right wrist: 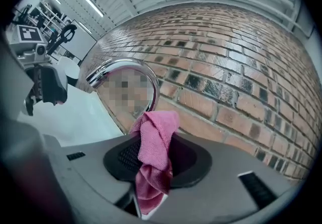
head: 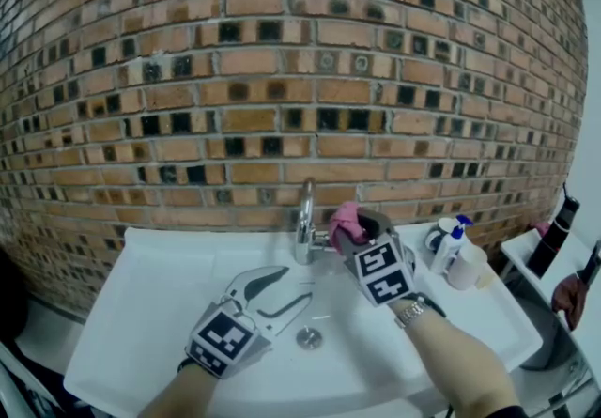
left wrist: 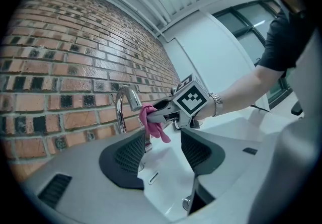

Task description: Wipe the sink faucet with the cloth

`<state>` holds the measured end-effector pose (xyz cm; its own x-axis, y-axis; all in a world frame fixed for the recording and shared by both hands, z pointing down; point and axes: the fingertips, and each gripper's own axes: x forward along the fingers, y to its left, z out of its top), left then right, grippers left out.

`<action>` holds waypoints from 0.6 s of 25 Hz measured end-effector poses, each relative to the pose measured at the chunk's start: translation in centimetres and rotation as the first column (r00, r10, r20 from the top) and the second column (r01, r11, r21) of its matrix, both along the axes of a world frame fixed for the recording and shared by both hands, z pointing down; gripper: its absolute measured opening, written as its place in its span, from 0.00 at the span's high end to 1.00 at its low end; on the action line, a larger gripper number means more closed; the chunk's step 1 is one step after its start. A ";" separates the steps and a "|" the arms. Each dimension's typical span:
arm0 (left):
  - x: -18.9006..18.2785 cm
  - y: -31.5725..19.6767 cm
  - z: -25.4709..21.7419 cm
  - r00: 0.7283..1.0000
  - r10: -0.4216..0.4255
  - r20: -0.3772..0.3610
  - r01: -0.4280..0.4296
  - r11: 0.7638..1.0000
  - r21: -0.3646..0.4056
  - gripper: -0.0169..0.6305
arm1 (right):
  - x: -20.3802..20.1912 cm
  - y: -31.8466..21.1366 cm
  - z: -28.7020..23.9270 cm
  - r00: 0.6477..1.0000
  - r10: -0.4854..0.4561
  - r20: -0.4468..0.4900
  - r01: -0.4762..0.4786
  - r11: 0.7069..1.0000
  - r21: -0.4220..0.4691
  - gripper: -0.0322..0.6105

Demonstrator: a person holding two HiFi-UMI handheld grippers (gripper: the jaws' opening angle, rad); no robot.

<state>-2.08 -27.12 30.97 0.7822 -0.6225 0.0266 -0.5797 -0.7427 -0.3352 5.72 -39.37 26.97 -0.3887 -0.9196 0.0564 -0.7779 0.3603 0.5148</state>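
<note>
Sink: white, set against a brick wall, with a chrome faucet at the middle of its back edge and a drain in the basin in front of it.

Cloth: pink, bunched, clamped between the jaws of the right gripper. In the right gripper view it fills the gap between the pads; its upper fold stands above them and its lower end hangs below. In the head view it sits just right of the faucet neck, about mid-height, under the curved spout. Its top edge appears to meet the neck, but firm contact cannot be confirmed.

Right gripper: held level, pointing at the faucet from the right side, closed on the cloth. A watch shows on the wrist behind it.

Left gripper: over the basin, in front and slightly left of the faucet, well apart from it. The left gripper view shows its jaws standing wide apart with only the white basin between them; it holds nothing.

Other items: a bottle with a blue top and a cup stand together on the sink's right rear corner, clear of both grippers.
</note>
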 end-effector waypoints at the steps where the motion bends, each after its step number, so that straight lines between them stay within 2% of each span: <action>1: 0.0 0.0 0.0 1.000 0.000 -0.001 0.000 1.000 -0.001 0.61 | -0.3 0.2 -0.1 1.000 -0.004 0.002 0.004 1.000 0.000 0.76; 7: 0.0 0.2 -0.2 1.000 0.004 -0.005 -0.004 1.000 0.005 0.61 | -2.0 0.8 0.5 1.000 -0.002 -0.025 0.002 1.000 0.008 0.76; 15: 0.1 0.3 -0.2 1.000 0.010 0.000 -0.010 1.000 0.015 0.61 | -3.3 -0.2 3.9 0.999 0.020 -0.026 -0.021 0.999 -0.042 0.76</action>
